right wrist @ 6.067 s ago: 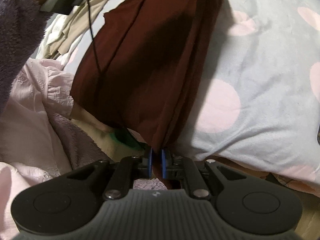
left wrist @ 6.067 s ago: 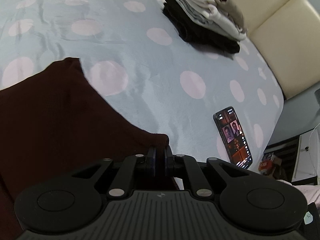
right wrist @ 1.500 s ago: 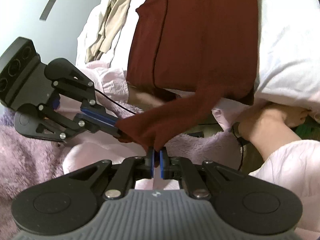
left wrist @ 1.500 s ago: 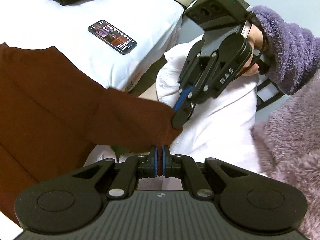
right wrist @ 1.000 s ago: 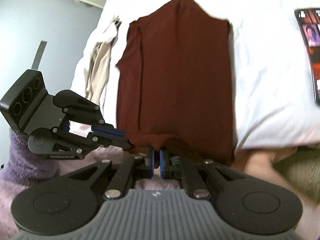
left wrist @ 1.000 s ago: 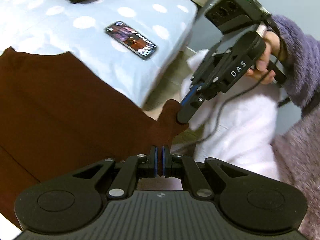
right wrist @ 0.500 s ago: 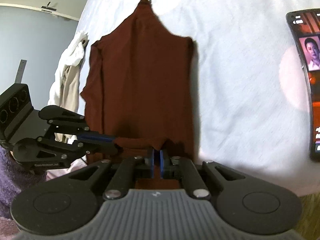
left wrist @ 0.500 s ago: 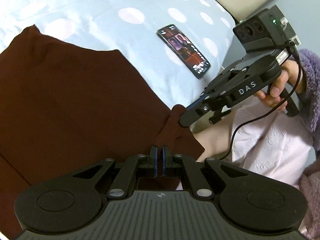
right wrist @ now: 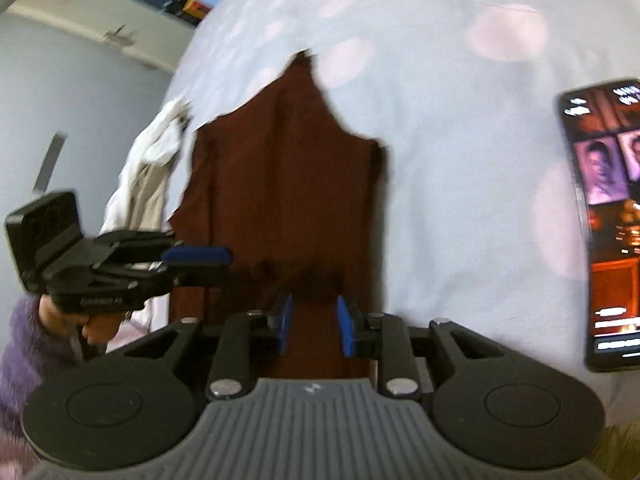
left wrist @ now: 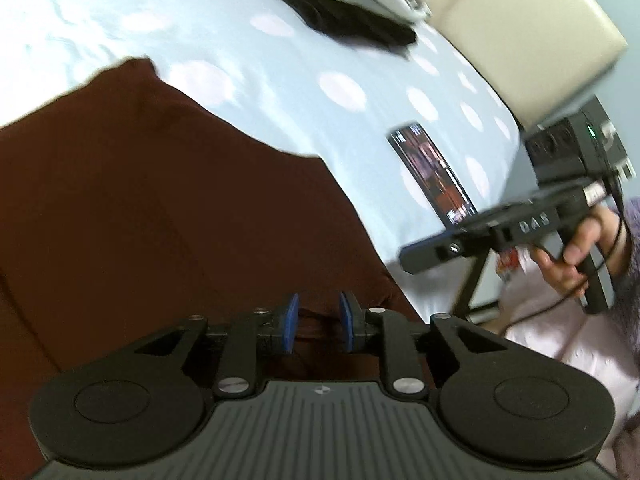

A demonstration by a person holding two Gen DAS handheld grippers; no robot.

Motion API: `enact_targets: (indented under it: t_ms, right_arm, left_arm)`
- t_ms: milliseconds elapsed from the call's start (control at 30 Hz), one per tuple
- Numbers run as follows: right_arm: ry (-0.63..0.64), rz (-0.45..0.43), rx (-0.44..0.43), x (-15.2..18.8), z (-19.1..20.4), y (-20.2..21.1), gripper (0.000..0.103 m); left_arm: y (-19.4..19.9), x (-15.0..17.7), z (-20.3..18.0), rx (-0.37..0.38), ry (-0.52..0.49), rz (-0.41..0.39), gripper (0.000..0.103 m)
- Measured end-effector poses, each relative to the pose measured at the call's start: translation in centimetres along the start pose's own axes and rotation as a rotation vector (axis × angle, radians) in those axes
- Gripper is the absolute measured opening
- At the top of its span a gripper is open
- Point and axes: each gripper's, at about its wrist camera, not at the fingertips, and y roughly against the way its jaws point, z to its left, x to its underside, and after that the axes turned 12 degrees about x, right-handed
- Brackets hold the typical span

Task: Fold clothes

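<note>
A dark maroon garment [left wrist: 140, 208] lies spread on the bed, with its near hem folded up onto itself [right wrist: 304, 276]. My left gripper [left wrist: 318, 322] hangs just over that folded hem. Its jaws are opening and the blue pads stand apart, with the cloth lying loose below and between them. My right gripper [right wrist: 312, 324] is over the same hem further right, its jaws also opening and the pads clear of the cloth. Each gripper shows in the other view: the right gripper [left wrist: 408, 256] in a hand, the left gripper [right wrist: 216, 262] at the garment's left edge.
A lit phone [left wrist: 432, 176] [right wrist: 608, 220] lies on the pale blue dotted sheet [left wrist: 280, 60] right of the garment. A stack of folded clothes [left wrist: 352, 0] sits far back by the cream headboard [left wrist: 512, 40]. White and beige clothes [right wrist: 148, 184] are heaped beyond the garment's left side.
Both grippers held the hem shut and carried it forward and down over the garment. Now both sets of jaws have parted and the hem rests on the cloth.
</note>
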Motion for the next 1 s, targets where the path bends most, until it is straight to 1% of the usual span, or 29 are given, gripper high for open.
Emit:
enact_targets:
  t_ms: [33,67,133,267,400,433,500,567,633,667,733,767,833,900,1000]
  right_arm:
    - [0.024,0.007,-0.015,0.3,0.4,0.0,0.025]
    - [0.051,0.020,-0.027,0.6,0.9,-0.1,0.019]
    - [0.101,0.050,-0.035,1.1,1.6,-0.6,0.018]
    - [0.122,0.078,0.009,1.3,2.0,-2.3,0.017]
    - [0.123,0.074,0.060,0.7,1.8,-3.7,0.016]
    - [0.118,0.067,0.075,0.6,1.6,-3.8,0.016]
    - [0.093,0.048,0.109,0.2,1.0,-4.0,0.010]
    - [0.068,0.033,0.111,-0.2,0.7,-4.1,0.009]
    - [0.066,0.014,0.127,-0.4,0.9,-3.9,0.008]
    - [0.068,0.004,0.137,-0.5,1.0,-3.8,0.008]
    - [0.072,-0.013,0.147,-0.7,1.5,-3.6,0.012]
    - [0.075,-0.020,0.147,-0.7,1.9,-3.4,0.013]
    - [0.099,-0.027,0.129,-0.7,2.9,-3.2,0.014]
    - [0.124,-0.022,0.099,-0.3,4.1,-3.2,0.014]
    - [0.184,0.009,0.039,0.7,6.5,-3.7,0.015]
  left_arm:
    - [0.5,0.1,-0.1,-0.005,-0.002,-0.015,0.019]
    - [0.8,0.3,-0.3,0.000,-0.009,-0.017,0.019]
    - [1.3,0.8,-0.9,0.026,-0.033,-0.003,0.019]
    - [1.0,2.3,-2.3,0.070,-0.073,0.048,0.019]
    - [-1.3,3.3,-2.2,0.042,-0.063,0.058,0.019]
    - [-1.7,3.4,-2.0,0.040,-0.057,0.051,0.019]
    - [-2.2,3.5,-1.6,0.031,-0.048,0.032,0.019]
    - [-2.6,3.5,-1.2,0.022,-0.038,0.014,0.019]
    - [-2.9,3.3,-0.7,-0.023,-0.027,-0.001,0.019]
    - [-2.9,3.3,-0.5,-0.042,-0.026,-0.011,0.019]
    - [-2.6,3.3,0.0,-0.072,-0.012,-0.048,0.019]
    - [-2.3,3.3,0.2,-0.077,0.000,-0.063,0.019]
    - [-1.5,3.2,0.5,-0.079,0.021,-0.093,0.019]
    - [-0.1,3.4,0.1,-0.083,0.014,-0.122,0.019]
    - [2.5,4.1,-0.5,-0.093,-0.002,-0.160,0.019]
